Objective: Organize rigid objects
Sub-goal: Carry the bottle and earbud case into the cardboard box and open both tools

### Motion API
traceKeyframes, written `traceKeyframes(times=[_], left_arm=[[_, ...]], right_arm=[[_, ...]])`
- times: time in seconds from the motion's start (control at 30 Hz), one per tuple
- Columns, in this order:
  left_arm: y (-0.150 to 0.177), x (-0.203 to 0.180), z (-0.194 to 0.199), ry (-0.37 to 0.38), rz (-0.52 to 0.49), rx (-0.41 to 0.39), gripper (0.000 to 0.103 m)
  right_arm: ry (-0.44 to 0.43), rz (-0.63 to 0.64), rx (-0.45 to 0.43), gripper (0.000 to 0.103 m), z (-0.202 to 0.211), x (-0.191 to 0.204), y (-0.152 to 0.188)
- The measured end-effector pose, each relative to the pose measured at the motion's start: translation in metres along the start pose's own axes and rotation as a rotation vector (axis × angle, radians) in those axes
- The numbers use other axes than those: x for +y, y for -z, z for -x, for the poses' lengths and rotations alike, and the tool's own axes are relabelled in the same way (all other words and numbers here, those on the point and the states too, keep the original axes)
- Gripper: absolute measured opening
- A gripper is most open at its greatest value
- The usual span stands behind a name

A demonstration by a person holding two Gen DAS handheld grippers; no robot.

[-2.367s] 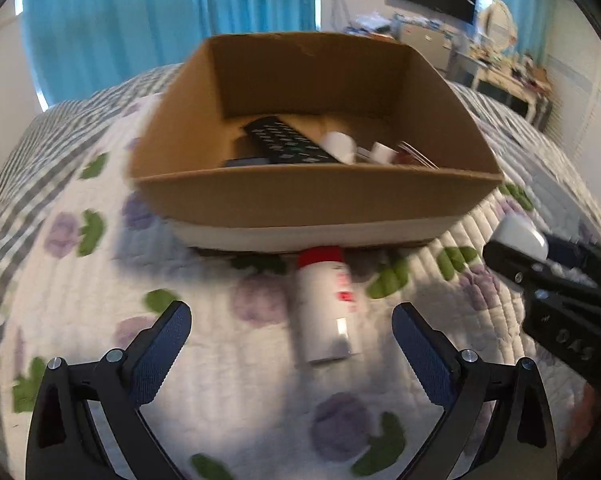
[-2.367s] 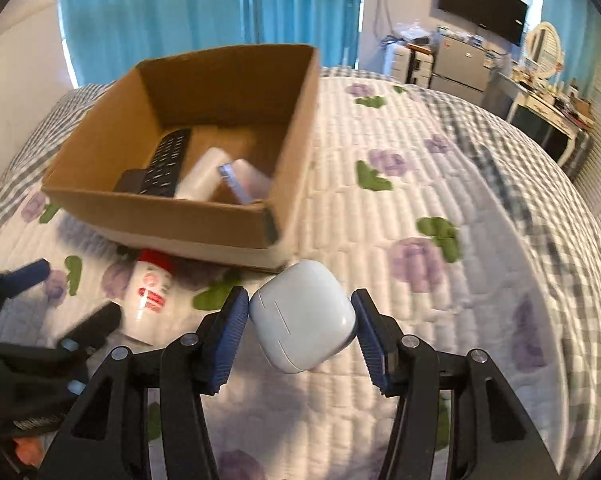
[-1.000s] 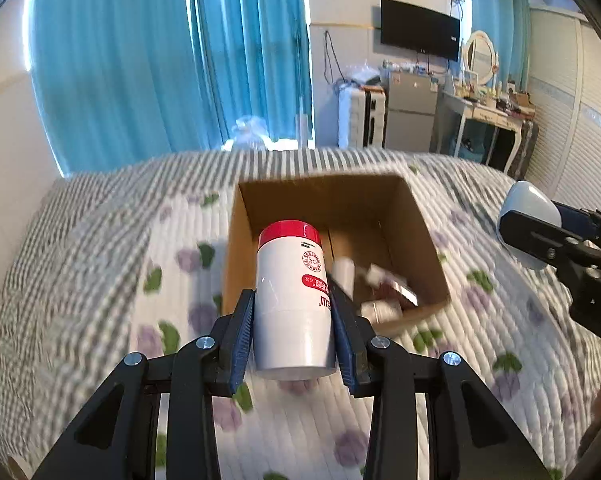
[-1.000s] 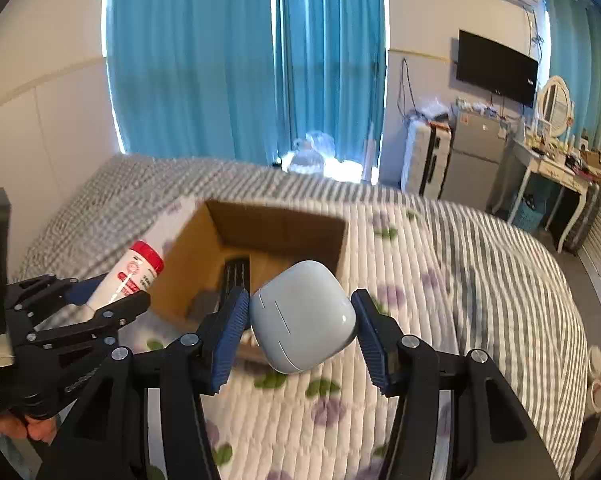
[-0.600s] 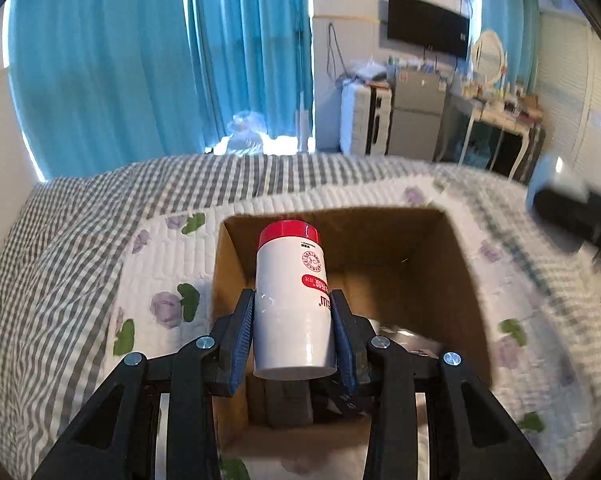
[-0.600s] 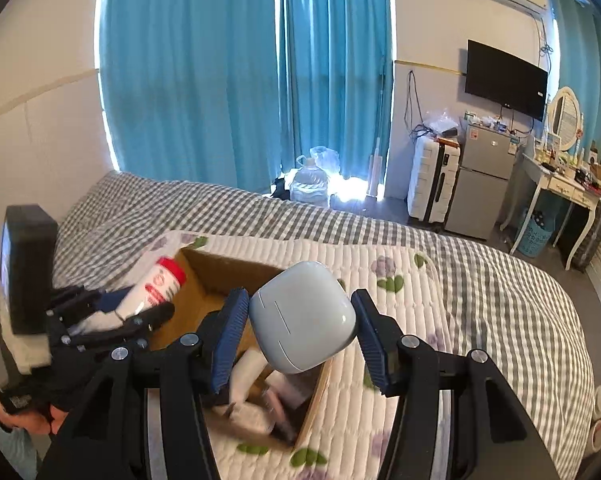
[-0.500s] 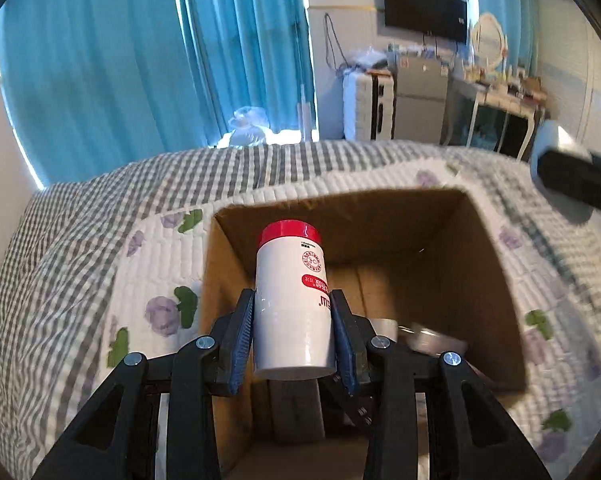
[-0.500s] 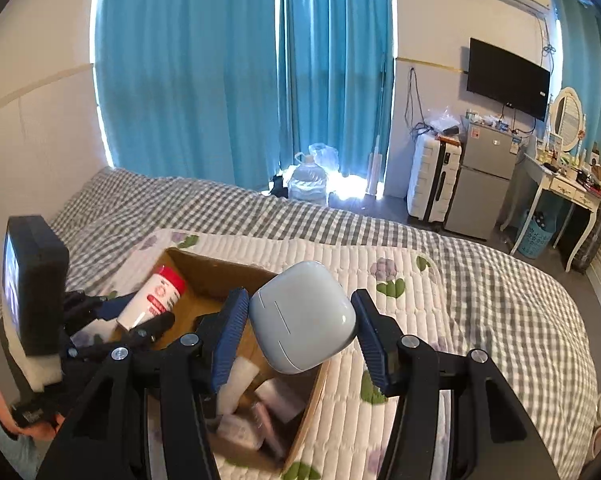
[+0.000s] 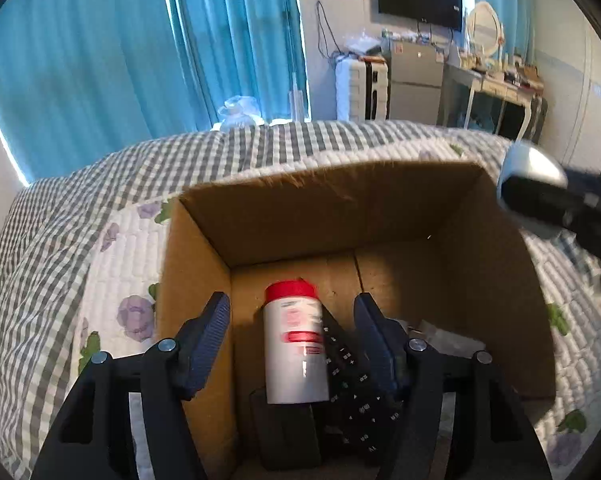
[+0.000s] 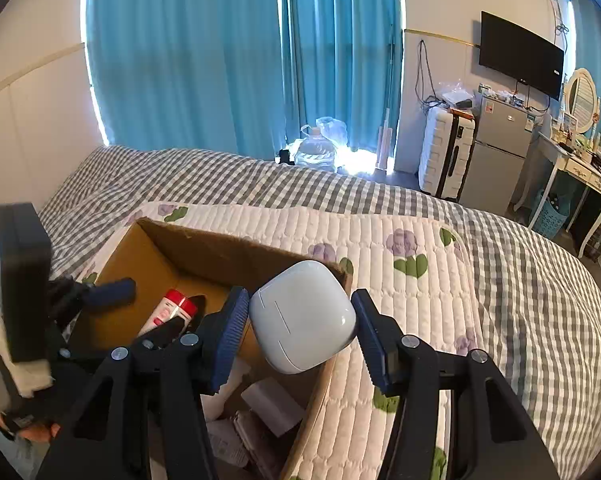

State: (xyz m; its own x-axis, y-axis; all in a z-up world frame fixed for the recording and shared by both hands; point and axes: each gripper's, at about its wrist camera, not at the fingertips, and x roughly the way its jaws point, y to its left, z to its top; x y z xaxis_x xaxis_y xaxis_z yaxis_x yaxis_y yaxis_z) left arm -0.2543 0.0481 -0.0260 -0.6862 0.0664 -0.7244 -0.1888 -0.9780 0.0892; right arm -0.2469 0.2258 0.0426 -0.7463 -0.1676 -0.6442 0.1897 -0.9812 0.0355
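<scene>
One cardboard box (image 9: 380, 216) sits open-topped on a floral quilted pad (image 10: 420, 256) laid over a grey-checked bedspread (image 10: 260, 184). Two grippers work above it.

The left gripper (image 9: 292, 328) has just been opening its jaws; they now stand spread, with clear gaps on both sides of the one white bottle with a red cap (image 9: 294, 344), which no pad presses. In the left wrist view the bottle is blurred and inside the box, its long axis running away from the camera, cap toward the far wall. Below and just right of it lies one black remote control (image 9: 352, 384), long axis slanting from near right to far left, and one dark flat item sits under the bottle's base; what that is I cannot tell.

The right gripper (image 10: 298, 320) pinches one pale rounded earbud case (image 10: 302, 316) between its blue pads, held over the box's right-hand rim in the right wrist view, its lid seam slanting toward the upper left. Beneath it, in the near corner of the box, lie several white packets and papers (image 10: 272, 404); their count is unclear.

The far half of the box floor is bare cardboard. The box's walls stand upright, the left wall close to the left gripper's left finger. To the right of the box the quilted pad lies open.
</scene>
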Motion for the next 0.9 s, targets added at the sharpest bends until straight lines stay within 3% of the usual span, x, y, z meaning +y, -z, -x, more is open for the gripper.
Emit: traceKeyframes(times=[0.3,0.63,0.7,0.77,0.9], left_arm=[[0.007,0.014,0.045,-0.031,-0.012,-0.060,0.067],[0.019,0.027,0.035,-0.028,-0.002,-0.074,0.067],[0.020,0.028,0.033,-0.020,-0.003,-0.073,0.067],[0.020,0.029,0.033,-0.019,-0.006,-0.077,0.067],[0.019,0.028,0.051,-0.040,0.008,-0.099,0.067]], right_arm=[[-0.003,0.032,0.014,0.053,0.013,0.023,0.006],[0.008,0.060,0.155,0.054,-0.062,0.029,0.011],[0.011,0.094,0.159,0.054,-0.067,0.032,0.011],[0.022,0.083,0.137,0.062,-0.063,0.030,0.010],[0.028,0.037,0.099,0.063,-0.039,0.026,0.005]])
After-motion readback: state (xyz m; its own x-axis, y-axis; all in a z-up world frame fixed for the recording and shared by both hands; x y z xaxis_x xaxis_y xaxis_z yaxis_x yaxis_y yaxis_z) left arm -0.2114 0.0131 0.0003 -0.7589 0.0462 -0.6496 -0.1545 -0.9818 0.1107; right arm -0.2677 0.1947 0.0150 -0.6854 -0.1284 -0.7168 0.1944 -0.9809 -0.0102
